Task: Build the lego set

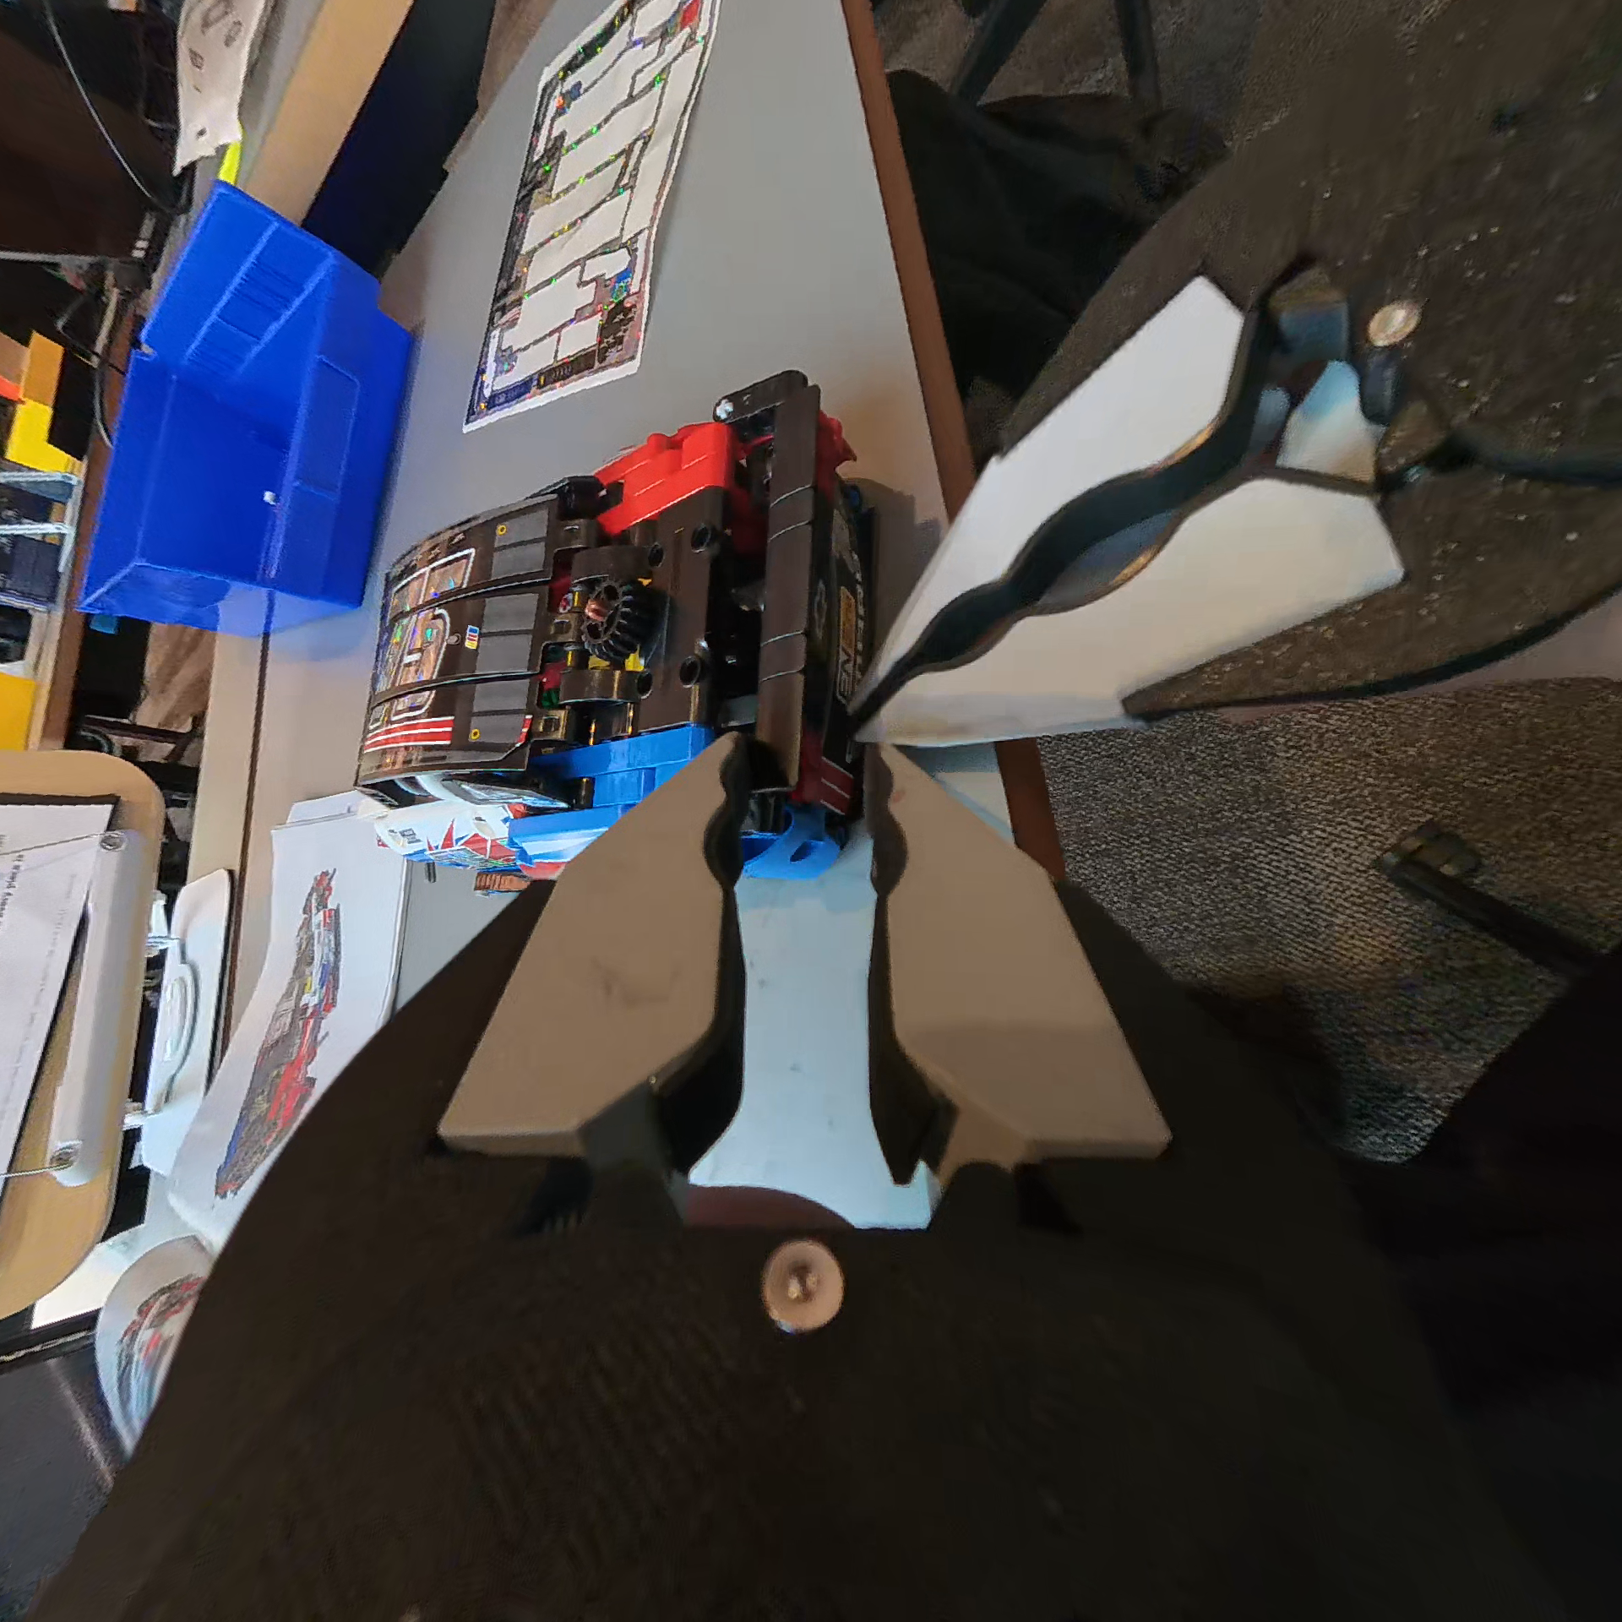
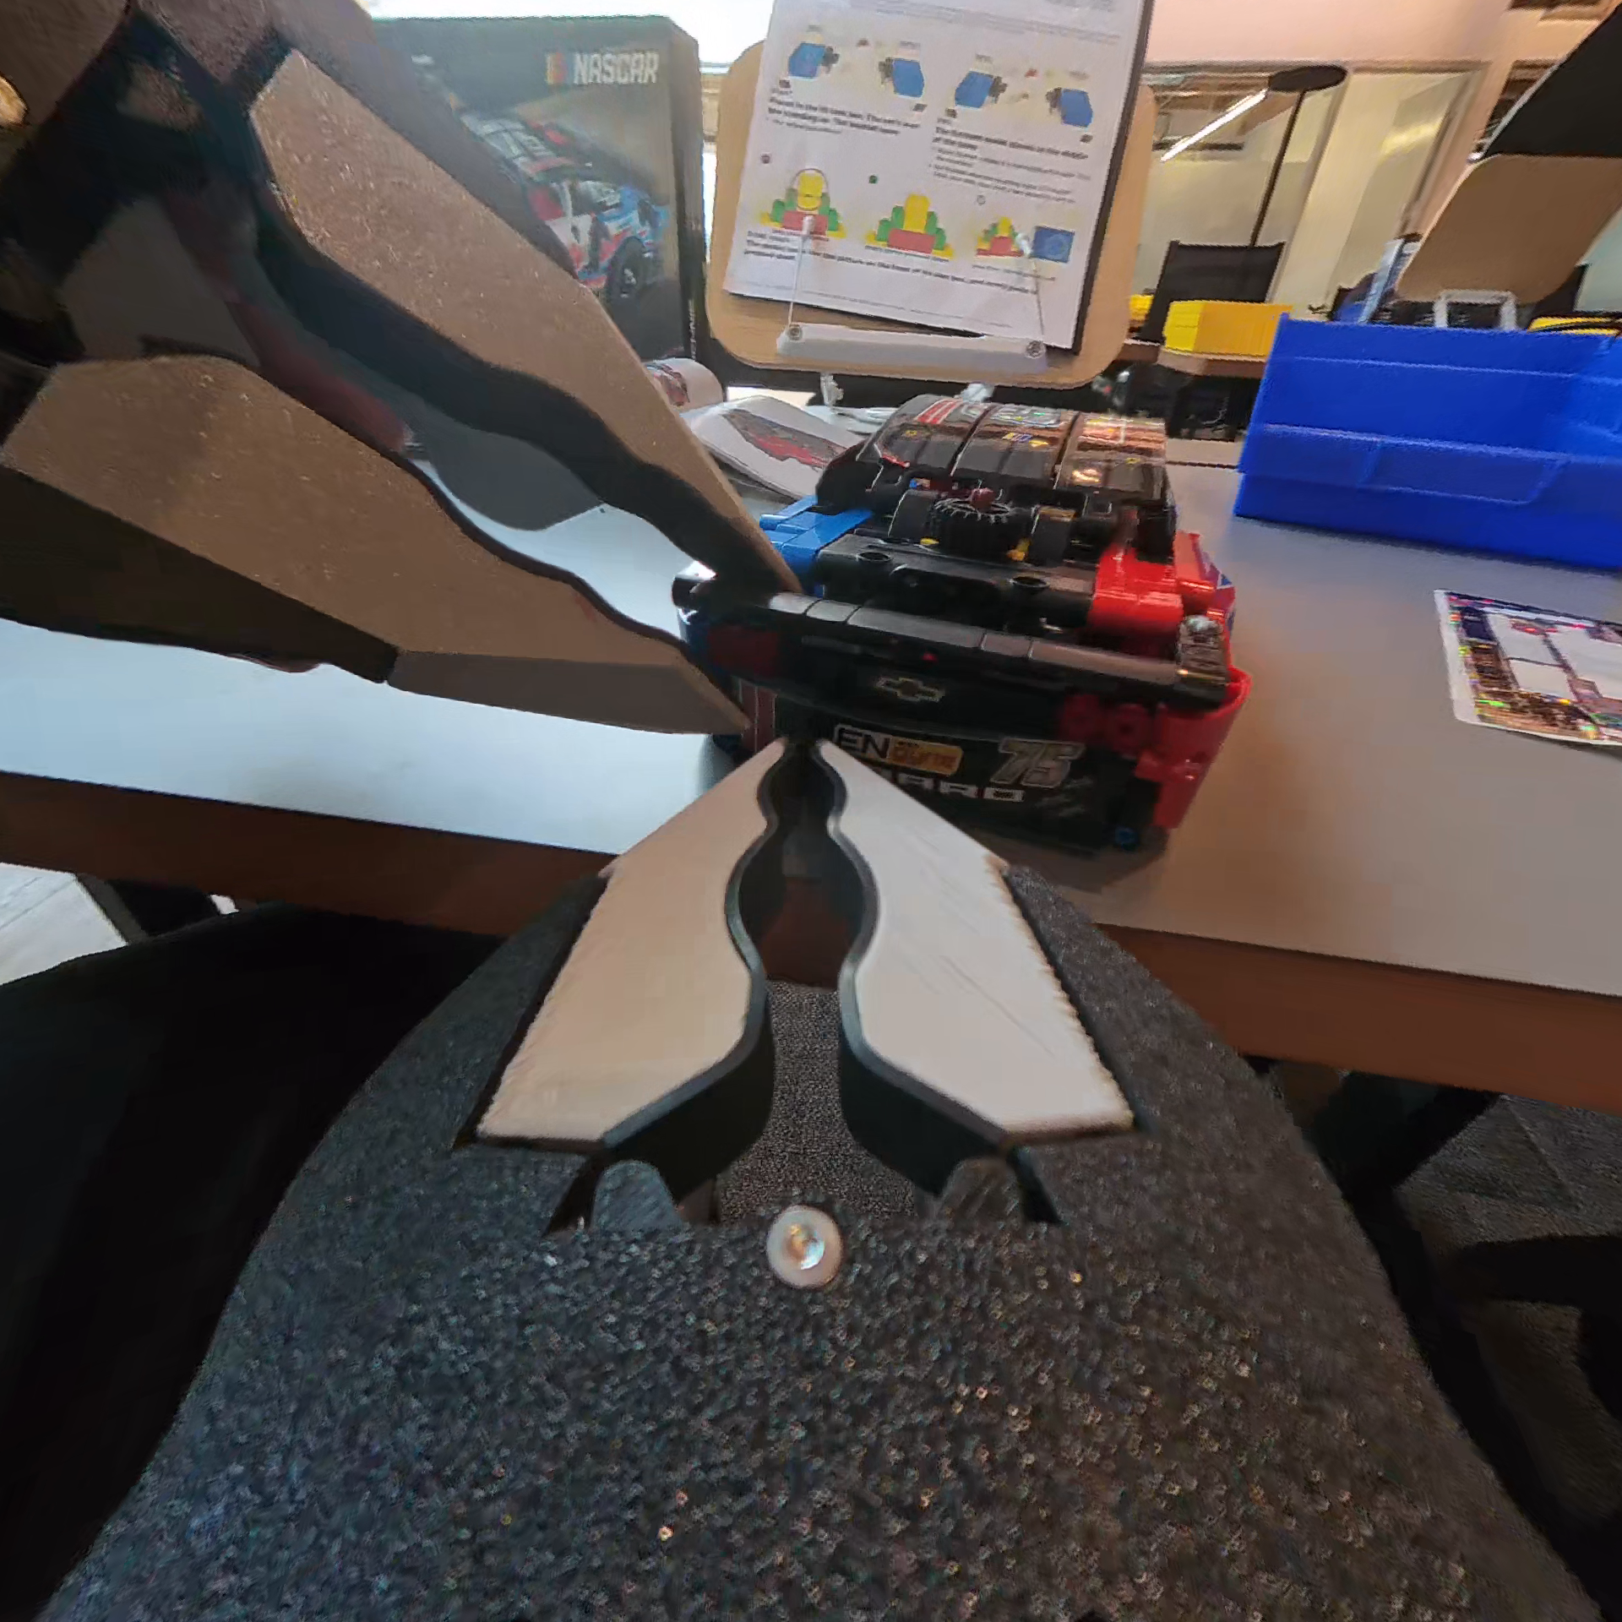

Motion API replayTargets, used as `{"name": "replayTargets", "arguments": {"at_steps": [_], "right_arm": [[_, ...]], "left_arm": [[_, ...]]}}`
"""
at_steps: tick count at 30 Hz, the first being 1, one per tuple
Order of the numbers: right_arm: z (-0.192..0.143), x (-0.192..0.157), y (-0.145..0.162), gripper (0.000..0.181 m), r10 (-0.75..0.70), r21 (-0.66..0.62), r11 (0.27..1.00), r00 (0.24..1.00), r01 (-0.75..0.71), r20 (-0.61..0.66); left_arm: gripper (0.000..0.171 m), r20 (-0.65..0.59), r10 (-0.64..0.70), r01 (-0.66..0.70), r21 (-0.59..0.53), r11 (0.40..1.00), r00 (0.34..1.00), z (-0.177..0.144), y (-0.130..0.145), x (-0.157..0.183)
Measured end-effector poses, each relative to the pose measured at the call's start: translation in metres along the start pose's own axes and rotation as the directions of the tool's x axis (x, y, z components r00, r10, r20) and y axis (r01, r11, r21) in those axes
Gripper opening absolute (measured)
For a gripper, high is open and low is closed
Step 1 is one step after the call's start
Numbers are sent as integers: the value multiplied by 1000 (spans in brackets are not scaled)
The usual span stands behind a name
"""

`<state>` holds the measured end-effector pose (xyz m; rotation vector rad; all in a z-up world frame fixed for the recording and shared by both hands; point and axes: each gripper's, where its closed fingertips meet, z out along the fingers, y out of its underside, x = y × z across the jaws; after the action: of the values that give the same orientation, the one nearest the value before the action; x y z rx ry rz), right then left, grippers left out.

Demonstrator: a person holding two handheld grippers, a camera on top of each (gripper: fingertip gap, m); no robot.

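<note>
A black Lego race car [image 1: 614, 614] with red and blue sides lies on the grey table [image 1: 790, 219], its rear end close to the table's edge. My left gripper [image 1: 803, 755] is shut on the car's rear corner, one fingertip [image 1: 728, 764] against the black spoiler and the other on the rear panel. It also shows in the right wrist view [image 2: 768, 654], reaching in from the upper left. My right gripper [image 2: 799, 746] is shut, with its tips touching the rear panel of the car [image 2: 1009, 614]. In the left wrist view it [image 1: 858, 724] reaches in from the upper right.
A blue bin [image 1: 246, 421] stands beyond the car. A sticker sheet [image 1: 588, 202] lies flat on the table. An instruction booklet [image 1: 290, 992] lies beside the car's front. A stand with an instruction sheet [image 2: 930, 175] and the set's box [image 2: 570, 175] are at the back. The brown table edge [image 2: 351, 843] borders carpet.
</note>
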<state>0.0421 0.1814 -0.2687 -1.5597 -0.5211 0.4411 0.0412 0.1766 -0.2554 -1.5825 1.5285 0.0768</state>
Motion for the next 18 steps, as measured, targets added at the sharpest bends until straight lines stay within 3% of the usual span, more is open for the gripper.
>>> {"name": "replayTargets", "arguments": {"at_steps": [5, 9, 12, 15, 18], "right_arm": [[-3, 5, -3, 0, 27, 16, 999, 999, -28, 20], [-12, 27, -6, 0, 79, 49, 996, 996, -77, -38], [-20, 54, -4, 0, 146, 68, 988, 977, -137, -154], [-25, 42, -14, 0, 155, 123, 981, 987, -149, -48], [-15, 15, -12, 0, 86, 68, 994, 994, -90, 61]], "left_arm": [[21, 8, 7, -7, 3, 1000, 1000, -1, 1, -1], [21, 5, -9, 9, 7, 1000, 1000, -1, 1, -1], [22, 7, -8, 7, 5, 1000, 1000, -1, 2, -1], [16, 11, -26, 26, 32, 999, 1000, -7, 1, -5], [20, -18, -32, 33, 42, 999, 999, -14, 4, -6]]}}
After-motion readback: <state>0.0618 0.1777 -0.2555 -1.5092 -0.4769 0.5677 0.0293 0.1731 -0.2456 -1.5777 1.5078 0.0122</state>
